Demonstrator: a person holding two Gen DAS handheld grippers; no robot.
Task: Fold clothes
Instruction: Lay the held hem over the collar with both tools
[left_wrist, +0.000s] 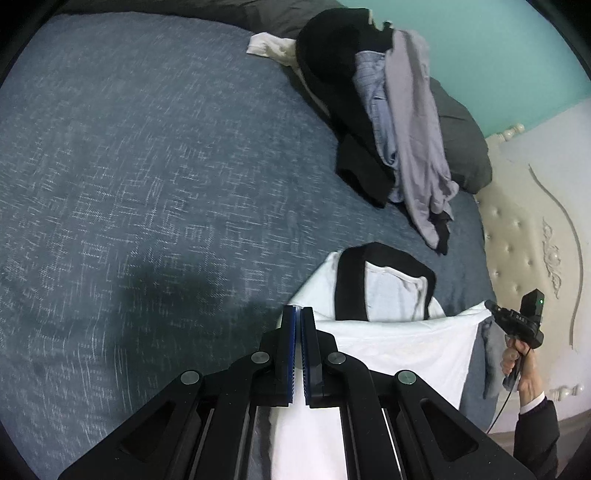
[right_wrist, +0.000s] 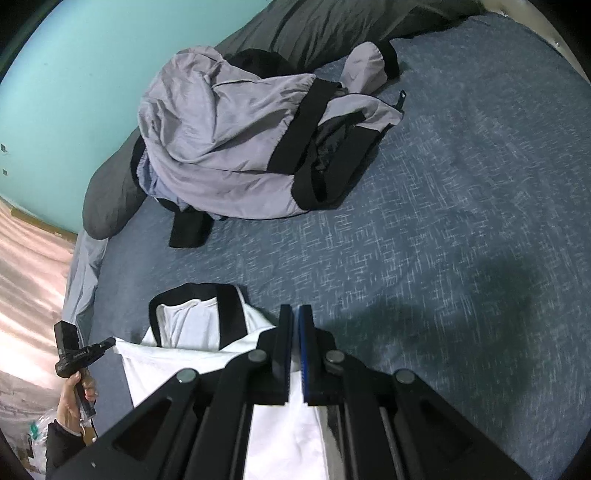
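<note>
White cotton, light and limp: the white shirt with its black collar hangs between my two tongs over the blue bedspread, its collar end resting on the bed. My left gripper is clenched on one corner of the folded edge, my right gripper clenched on the other. I judge it will sag and slide wherever unsupported, so the corners and hem are the places to hold. The unfolded heap, grey jacket on top, lies well apart near the dark pillow.
</note>
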